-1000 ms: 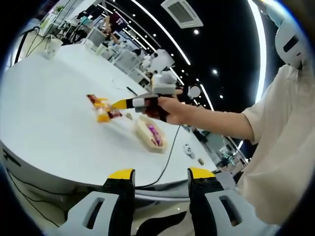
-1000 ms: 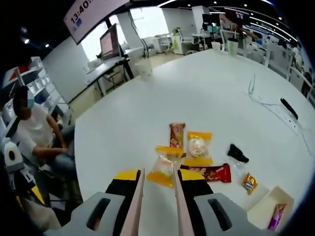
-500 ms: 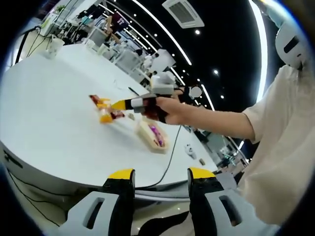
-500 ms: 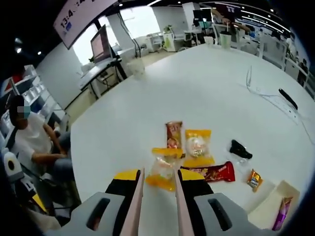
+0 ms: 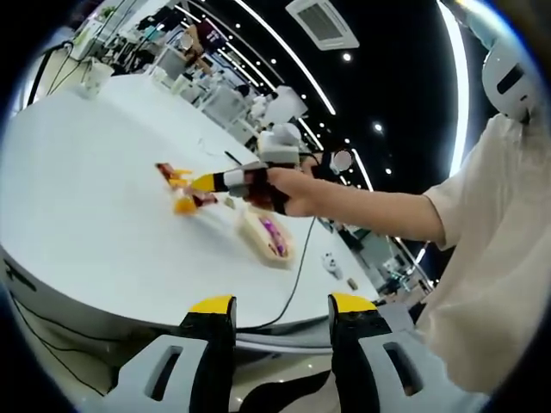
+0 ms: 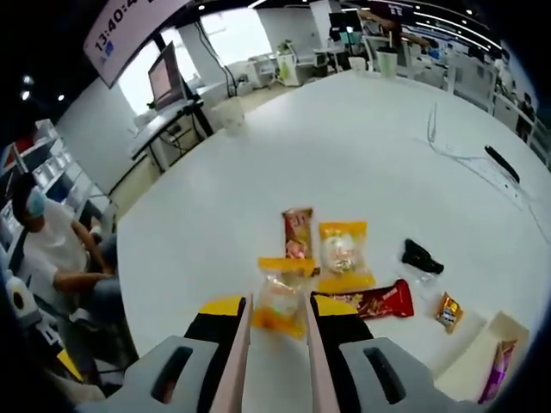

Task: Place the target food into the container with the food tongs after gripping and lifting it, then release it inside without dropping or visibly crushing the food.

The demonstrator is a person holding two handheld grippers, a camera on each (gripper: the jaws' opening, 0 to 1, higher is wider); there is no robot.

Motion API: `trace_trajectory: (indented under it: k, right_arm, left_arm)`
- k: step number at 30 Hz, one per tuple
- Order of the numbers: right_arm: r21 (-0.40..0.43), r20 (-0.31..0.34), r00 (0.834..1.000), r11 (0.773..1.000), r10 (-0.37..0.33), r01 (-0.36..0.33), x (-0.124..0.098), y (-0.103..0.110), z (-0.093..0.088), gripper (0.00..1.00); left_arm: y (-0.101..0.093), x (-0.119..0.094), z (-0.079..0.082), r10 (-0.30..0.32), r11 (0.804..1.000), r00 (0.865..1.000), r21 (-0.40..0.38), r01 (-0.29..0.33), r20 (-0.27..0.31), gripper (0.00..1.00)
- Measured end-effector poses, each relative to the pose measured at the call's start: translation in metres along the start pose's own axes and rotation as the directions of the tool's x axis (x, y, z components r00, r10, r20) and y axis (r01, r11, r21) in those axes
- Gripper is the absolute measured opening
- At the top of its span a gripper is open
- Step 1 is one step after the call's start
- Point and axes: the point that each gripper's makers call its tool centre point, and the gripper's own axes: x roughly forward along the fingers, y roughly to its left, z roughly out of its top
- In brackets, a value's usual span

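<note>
The clear snack packet (image 6: 279, 303) with orange ends had risen off the white table (image 6: 215, 224), clamped in my right gripper (image 6: 277, 320) tongs, other snacks at one o'clock, the container (image 6: 469, 366) at four o'clock. My left gripper (image 5: 277, 308) idled open. Lift done; carry remained.
</note>
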Motion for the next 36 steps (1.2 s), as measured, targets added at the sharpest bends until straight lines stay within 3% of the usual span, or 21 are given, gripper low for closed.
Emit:
trace_trajectory:
  k: [14, 24, 36]
  right_arm:
    - [-0.005, -0.018, 0.999, 0.999, -0.031, 0.031, 0.007, 0.004, 0.001, 0.3]
    - [-0.144, -0.054, 0.995, 0.987, -0.084, 0.076, 0.012, 0.004, 0.0, 0.29]
    - [-0.142, -0.068, 0.995, 0.988, -0.077, 0.067, 0.017, 0.004, -0.003, 0.3]
  left_arm:
    - [0.004, 0.0, -0.001, 0.003, 1.0, 1.0, -0.007, -0.003, 0.005, 0.42]
    - [0.004, 0.001, -0.004, 0.002, 1.0, 1.0, -0.018, -0.002, 0.007, 0.42]
    - [0.004, 0.002, -0.005, 0.002, 1.0, 1.0, -0.025, -0.002, 0.011, 0.42]
